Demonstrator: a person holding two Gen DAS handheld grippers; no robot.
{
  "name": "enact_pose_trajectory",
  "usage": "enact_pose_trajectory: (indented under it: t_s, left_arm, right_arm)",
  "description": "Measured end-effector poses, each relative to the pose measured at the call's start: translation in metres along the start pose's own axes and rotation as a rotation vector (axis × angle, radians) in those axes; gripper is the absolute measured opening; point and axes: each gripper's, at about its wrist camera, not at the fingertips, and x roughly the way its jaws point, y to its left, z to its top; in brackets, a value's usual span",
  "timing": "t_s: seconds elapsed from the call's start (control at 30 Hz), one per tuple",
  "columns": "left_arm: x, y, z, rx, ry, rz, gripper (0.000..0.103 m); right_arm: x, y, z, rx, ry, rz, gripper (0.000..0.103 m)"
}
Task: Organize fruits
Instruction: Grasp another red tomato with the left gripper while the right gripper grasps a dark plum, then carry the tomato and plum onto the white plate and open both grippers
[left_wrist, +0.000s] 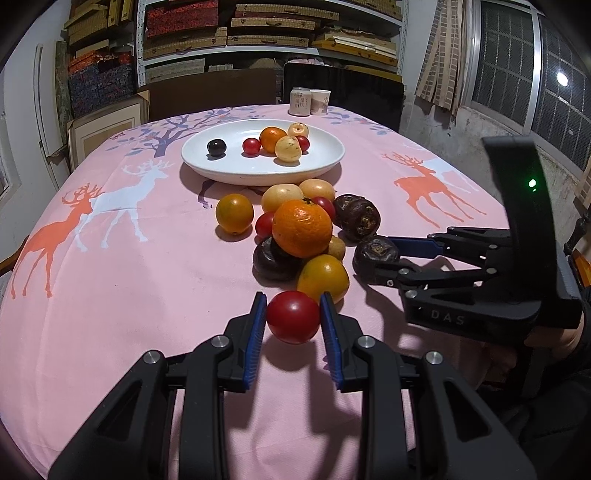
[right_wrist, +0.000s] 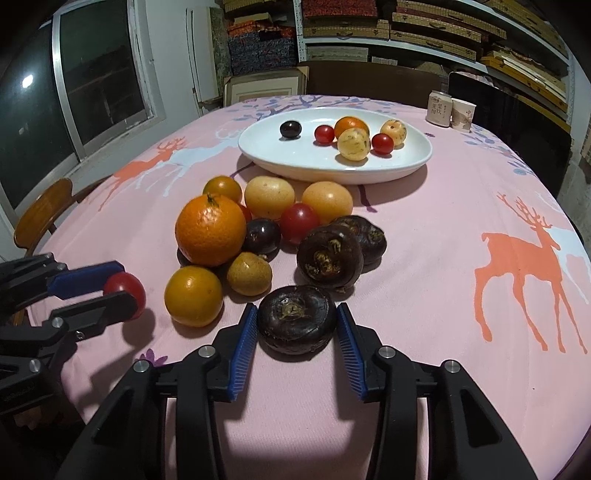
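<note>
A white oval plate at the far middle of the table holds several small fruits. A pile of loose fruit lies in front of it, with a big orange on top. My left gripper is shut on a red tomato just above the cloth. My right gripper is shut on a dark brown water chestnut at the near edge of the pile.
Pink deer-print tablecloth. A can and a paper cup stand at the far edge. Two more water chestnuts lie just beyond my right gripper. A wooden chair stands at the left. Shelves and windows lie behind.
</note>
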Motion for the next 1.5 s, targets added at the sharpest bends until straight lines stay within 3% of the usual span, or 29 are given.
enact_pose_trajectory:
  t_s: [0.97,1.23,1.5]
  left_arm:
    - [-0.015,0.004,0.007,-0.009,-0.049,0.009,0.029]
    - [-0.017,0.013,0.032,-0.009,-0.081,0.029,0.029]
    - [0.003,0.024,0.082,0.000,-0.094,0.017,0.029]
  right_arm:
    - [-0.043,-0.028,-0.004,0.106,-0.113,0.099,0.043]
    - [-0.053,-0.040,0.009,0.122,-0.149,0.096,0.043]
    - [-0.059,-0.059,0.054,0.125,-0.210,0.079,0.043]
